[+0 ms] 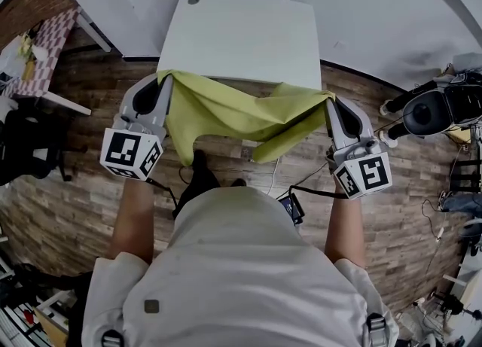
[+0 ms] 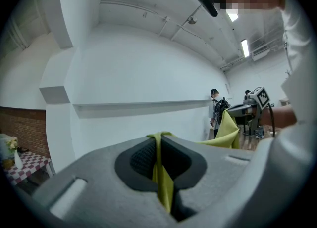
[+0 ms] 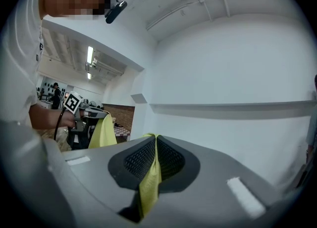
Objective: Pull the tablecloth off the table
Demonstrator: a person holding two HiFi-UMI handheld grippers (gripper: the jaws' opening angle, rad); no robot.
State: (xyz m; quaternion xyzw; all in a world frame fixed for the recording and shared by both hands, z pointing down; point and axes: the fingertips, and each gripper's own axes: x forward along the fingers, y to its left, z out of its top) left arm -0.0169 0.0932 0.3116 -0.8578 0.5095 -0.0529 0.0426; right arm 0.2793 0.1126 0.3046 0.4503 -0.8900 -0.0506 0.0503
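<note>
The yellow-green tablecloth (image 1: 233, 116) hangs in a sagging drape between my two grippers, in front of the bare white table (image 1: 245, 37) and off its top. My left gripper (image 1: 164, 76) is shut on one corner of the tablecloth (image 2: 161, 172), which shows pinched between the jaws. At the other side my right gripper (image 1: 330, 98) is shut on the opposite corner of the tablecloth (image 3: 150, 182). Both grippers point level toward the white wall. In each gripper view the other gripper shows off to the side with cloth trailing from it.
Wood-look flooring (image 1: 90, 150) lies around the table. A checked-cloth table (image 1: 49, 41) stands at far left, a black bag (image 1: 26, 146) beside it. Camera gear and stands (image 1: 433, 112) crowd the right. A person with a backpack (image 2: 217, 111) stands by the far wall.
</note>
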